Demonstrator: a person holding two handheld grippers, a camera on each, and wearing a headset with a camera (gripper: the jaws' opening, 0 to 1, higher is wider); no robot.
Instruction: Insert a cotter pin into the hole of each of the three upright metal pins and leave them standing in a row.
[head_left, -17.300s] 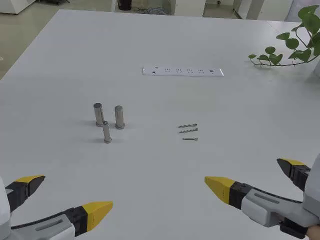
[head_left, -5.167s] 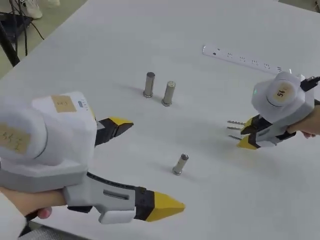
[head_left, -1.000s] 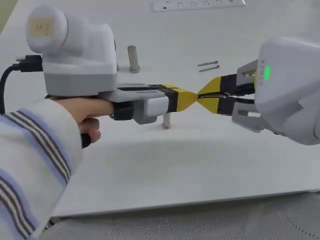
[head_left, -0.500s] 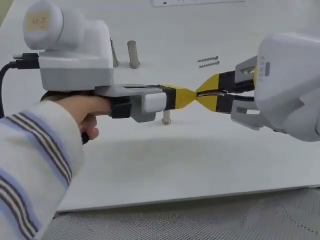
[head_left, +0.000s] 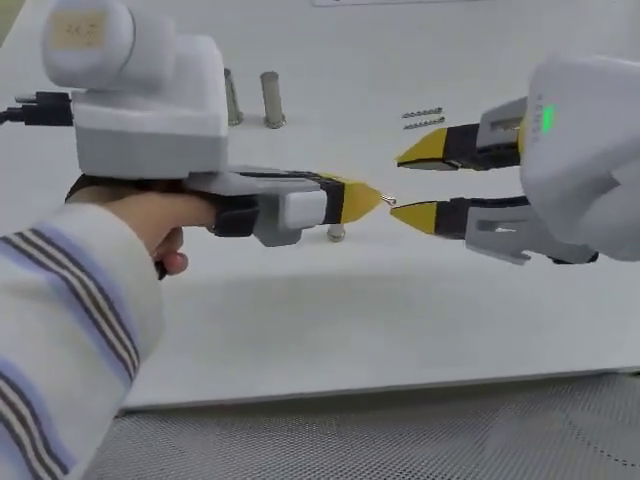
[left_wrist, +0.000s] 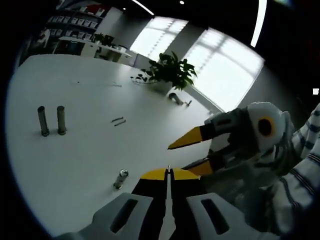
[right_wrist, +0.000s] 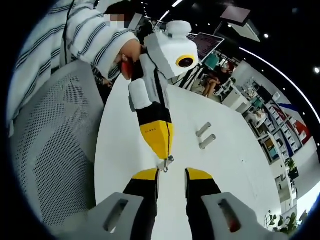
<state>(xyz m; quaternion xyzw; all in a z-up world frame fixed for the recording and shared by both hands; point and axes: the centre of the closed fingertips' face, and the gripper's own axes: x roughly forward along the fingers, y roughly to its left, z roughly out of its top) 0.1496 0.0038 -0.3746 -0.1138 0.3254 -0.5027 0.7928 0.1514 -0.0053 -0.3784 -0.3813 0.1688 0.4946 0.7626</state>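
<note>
Yellow-tipped left gripper (head_left: 380, 198) pinches a cotter pin (right_wrist: 167, 161) — right gripper (head_left: 398, 186) gapes opposite; one metal pin (head_left: 337, 233) stands half-hidden behind.

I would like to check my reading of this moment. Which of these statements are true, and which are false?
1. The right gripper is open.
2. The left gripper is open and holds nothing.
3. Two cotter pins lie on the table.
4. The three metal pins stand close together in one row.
1. True. The right gripper has its jaws well apart.
2. False. The left gripper is shut on a cotter pin, which sticks out at its tip.
3. True. Two cotter pins lie side by side on the table, beyond the right gripper.
4. False. Two metal pins stand side by side farther back. The third metal pin is apart from them, near the grippers.
</note>
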